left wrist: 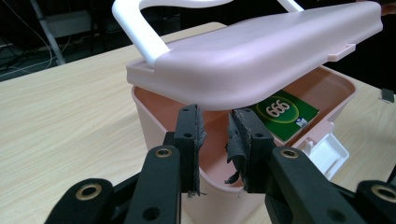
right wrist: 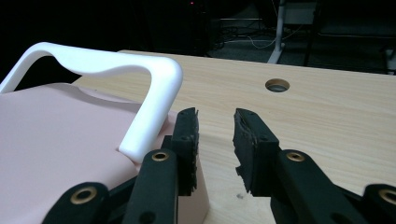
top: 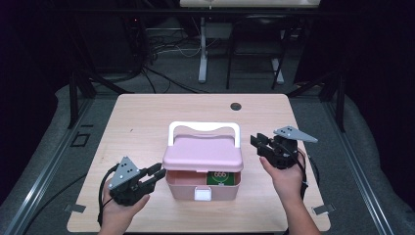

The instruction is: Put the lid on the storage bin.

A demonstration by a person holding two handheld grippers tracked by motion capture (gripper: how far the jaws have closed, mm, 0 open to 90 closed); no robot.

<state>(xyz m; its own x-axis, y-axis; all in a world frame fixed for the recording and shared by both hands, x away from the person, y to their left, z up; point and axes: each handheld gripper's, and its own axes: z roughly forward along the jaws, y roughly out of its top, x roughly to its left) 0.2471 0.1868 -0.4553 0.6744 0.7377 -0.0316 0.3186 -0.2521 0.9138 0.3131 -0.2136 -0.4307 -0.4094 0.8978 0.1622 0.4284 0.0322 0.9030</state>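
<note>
A pink box [top: 181, 188] with a white handle [top: 203, 126] stands in the middle of the table. Its lid [top: 203, 154] is ajar, raised at the front, and a green packet [top: 219, 177] marked 666 lies inside. My left gripper [top: 157, 174] is open at the box's front left corner. In the left gripper view its tips [left wrist: 216, 116] sit just under the lid [left wrist: 261, 60], with nothing between them. My right gripper [top: 258, 141] is open beside the box's right side. In the right gripper view its tips [right wrist: 215, 119] stand next to the handle [right wrist: 154, 93].
A white latch [top: 202, 194] hangs open at the box's front. The wooden table [top: 147, 117] has a small round hole [top: 236, 106] near its far edge. Beyond it are dark floor, cables and another table's legs.
</note>
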